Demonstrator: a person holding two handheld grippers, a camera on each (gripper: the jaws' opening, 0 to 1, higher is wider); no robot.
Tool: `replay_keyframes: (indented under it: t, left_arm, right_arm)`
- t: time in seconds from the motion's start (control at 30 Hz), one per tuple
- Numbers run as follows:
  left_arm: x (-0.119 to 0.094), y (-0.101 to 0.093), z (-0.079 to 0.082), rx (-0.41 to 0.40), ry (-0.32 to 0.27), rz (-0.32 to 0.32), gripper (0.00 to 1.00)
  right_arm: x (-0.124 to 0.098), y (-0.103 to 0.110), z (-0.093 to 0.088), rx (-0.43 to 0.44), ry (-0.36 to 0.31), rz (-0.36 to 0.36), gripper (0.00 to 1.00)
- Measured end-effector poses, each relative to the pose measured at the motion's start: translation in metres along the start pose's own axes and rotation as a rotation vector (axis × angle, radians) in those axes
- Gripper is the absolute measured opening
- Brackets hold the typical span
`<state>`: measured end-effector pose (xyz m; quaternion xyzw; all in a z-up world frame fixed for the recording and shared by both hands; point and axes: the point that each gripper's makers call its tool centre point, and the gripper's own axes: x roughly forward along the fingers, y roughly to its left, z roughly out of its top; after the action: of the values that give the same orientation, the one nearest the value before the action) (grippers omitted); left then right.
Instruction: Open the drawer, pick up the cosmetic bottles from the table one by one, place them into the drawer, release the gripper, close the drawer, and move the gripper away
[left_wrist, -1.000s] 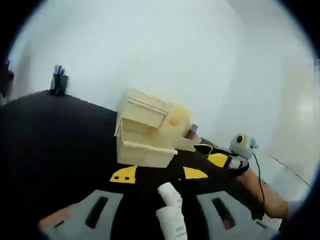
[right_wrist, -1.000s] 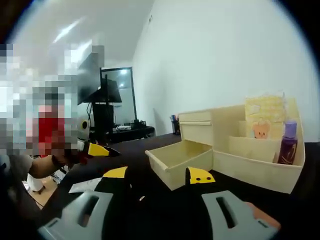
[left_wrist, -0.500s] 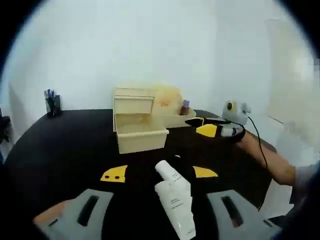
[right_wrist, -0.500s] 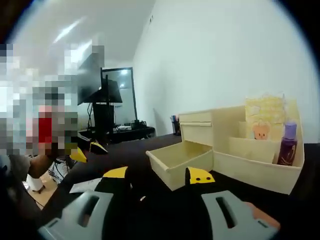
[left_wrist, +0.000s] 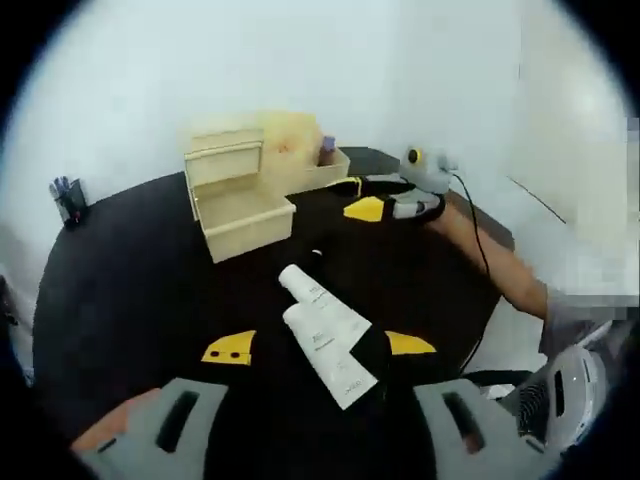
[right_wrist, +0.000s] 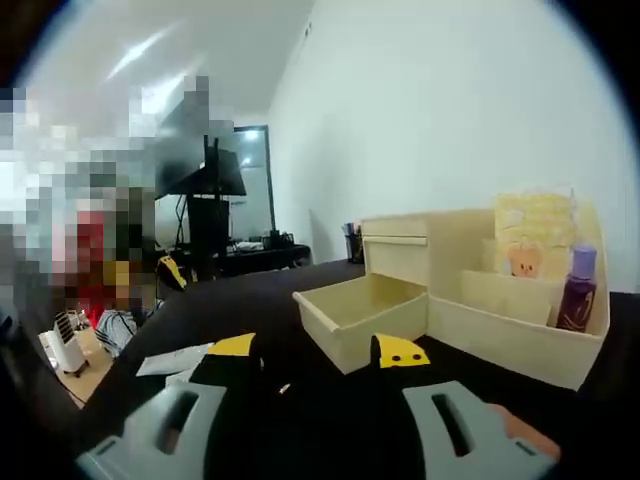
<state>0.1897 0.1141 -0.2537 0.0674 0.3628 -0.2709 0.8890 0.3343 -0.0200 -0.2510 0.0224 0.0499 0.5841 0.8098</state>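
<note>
Two tongs, one drawer (left_wrist: 245, 220) pulled open.
The left tongs (left_wrist: 318, 346) hover with a white cosmetic tube (left_wrist: 322, 333) lying between their spread jaws on the black tabletop (left_wrist: 130, 290), near the drawer; the right tongs (right_wrist: 318, 352), released, face the drawer just ahead.
</note>
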Motion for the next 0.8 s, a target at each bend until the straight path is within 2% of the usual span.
replay_keyframes:
  t: [0.07,0.1,0.17,0.23,0.3,0.37,0.43,0.5,0.63,0.7,0.77,0.8]
  left_arm:
    - [-0.001,-0.008,-0.008,0.036,0.047,0.042,0.42]
    - [0.001,-0.012,-0.009,0.057,0.057,0.040,0.42]
    - [0.006,-0.031,-0.015,0.052,0.083,-0.014,0.45]
    - [0.010,-0.043,-0.016,0.047,0.086,-0.060,0.50]
    - [0.013,-0.044,-0.016,0.054,0.097,-0.052,0.54]
    - [0.015,-0.041,-0.019,0.071,0.119,-0.023,0.54]
    - [0.019,-0.039,-0.024,0.084,0.153,-0.011,0.54]
    - [0.022,-0.038,-0.027,0.095,0.176,-0.003,0.54]
    - [0.030,-0.027,-0.028,0.107,0.194,0.048,0.54]
    - [0.035,-0.025,-0.031,0.097,0.212,0.053,0.54]
    - [0.041,-0.036,-0.044,0.093,0.240,0.068,0.54]
    - [0.042,-0.029,-0.045,0.099,0.258,0.077,0.54]
  right_arm:
    - [0.001,-0.001,0.000,-0.003,0.003,0.004,0.40]
    - [0.001,0.000,0.001,-0.006,0.004,0.008,0.40]
    - [0.001,0.005,0.001,-0.022,0.006,0.028,0.40]
    - [-0.002,0.019,-0.003,-0.065,0.055,0.096,0.40]
    - [-0.005,0.032,-0.009,-0.112,0.107,0.154,0.40]
    - [-0.007,0.042,-0.017,-0.170,0.167,0.190,0.40]
    - [-0.009,0.049,-0.020,-0.209,0.198,0.210,0.41]
    - [-0.014,0.064,-0.024,-0.198,0.230,0.282,0.42]
    - [-0.023,0.079,-0.025,-0.191,0.257,0.346,0.46]
    - [-0.031,0.089,-0.029,-0.181,0.293,0.405,0.46]
    - [-0.032,0.092,-0.029,-0.185,0.299,0.410,0.47]
    - [-0.034,0.093,-0.030,-0.187,0.305,0.416,0.47]
